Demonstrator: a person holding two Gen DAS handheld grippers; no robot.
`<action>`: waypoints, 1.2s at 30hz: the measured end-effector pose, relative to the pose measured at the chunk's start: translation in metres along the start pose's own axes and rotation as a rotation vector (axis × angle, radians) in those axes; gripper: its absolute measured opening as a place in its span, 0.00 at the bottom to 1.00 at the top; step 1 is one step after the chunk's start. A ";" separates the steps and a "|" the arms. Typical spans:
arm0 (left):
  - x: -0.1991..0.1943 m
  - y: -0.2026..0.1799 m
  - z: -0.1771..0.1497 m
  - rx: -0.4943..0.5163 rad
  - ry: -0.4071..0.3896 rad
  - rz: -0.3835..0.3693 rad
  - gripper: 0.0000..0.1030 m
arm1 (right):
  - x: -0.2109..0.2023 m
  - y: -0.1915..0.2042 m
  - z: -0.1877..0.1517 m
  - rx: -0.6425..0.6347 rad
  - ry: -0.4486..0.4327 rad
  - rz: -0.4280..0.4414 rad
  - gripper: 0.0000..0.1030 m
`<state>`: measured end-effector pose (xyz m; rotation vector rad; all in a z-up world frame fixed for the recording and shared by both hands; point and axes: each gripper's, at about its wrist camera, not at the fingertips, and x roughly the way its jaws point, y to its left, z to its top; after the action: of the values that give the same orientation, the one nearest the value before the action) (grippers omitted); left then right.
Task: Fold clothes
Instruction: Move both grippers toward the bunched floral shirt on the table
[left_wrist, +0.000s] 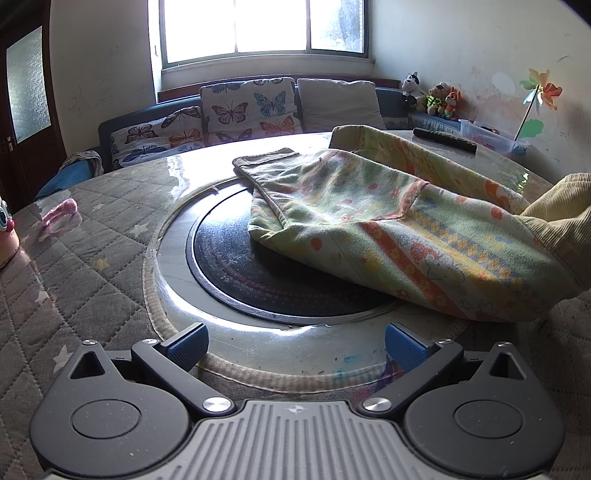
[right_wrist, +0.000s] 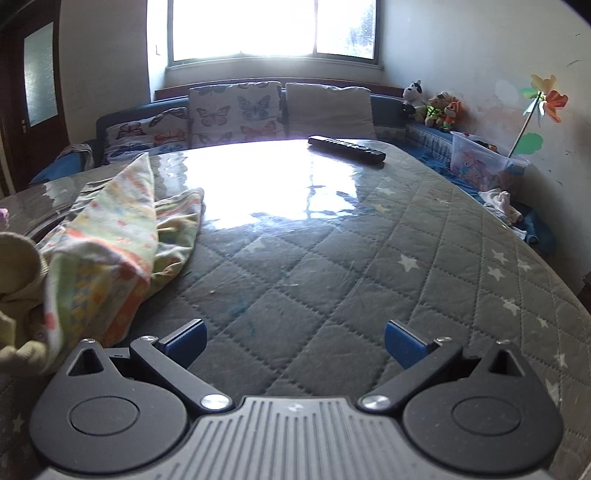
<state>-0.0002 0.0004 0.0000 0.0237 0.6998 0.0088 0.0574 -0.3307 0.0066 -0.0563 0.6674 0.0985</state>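
A pastel patterned garment (left_wrist: 388, 225) with orange, yellow and green bands lies on the round table, partly over the dark round centre plate (left_wrist: 258, 269). A beige corduroy garment (left_wrist: 561, 221) lies against its right end. My left gripper (left_wrist: 295, 349) is open and empty, low over the table, in front of the plate and apart from the cloth. In the right wrist view the patterned garment (right_wrist: 110, 251) lies bunched at the left, with the beige cloth (right_wrist: 14, 280) beside it. My right gripper (right_wrist: 295, 343) is open and empty over the quilted table cover, to the right of the garment.
A black remote control (right_wrist: 347, 148) lies at the table's far side. A pink object (left_wrist: 59, 212) lies at the table's left edge. A sofa with butterfly cushions (left_wrist: 247, 107), plush toys (left_wrist: 432, 96) and a clear storage box (right_wrist: 484, 162) stand beyond the table.
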 end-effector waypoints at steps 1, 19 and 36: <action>0.000 0.001 0.000 -0.003 0.002 0.003 1.00 | -0.002 0.001 0.000 -0.004 0.000 0.005 1.00; -0.018 -0.030 0.002 -0.007 0.061 0.044 1.00 | -0.032 0.025 -0.010 -0.066 0.007 0.093 1.00; -0.023 -0.051 0.002 0.009 0.103 0.039 1.00 | -0.039 0.024 -0.013 -0.064 0.017 0.132 1.00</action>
<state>-0.0169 -0.0514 0.0149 0.0457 0.8021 0.0446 0.0165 -0.3104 0.0200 -0.0749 0.6843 0.2468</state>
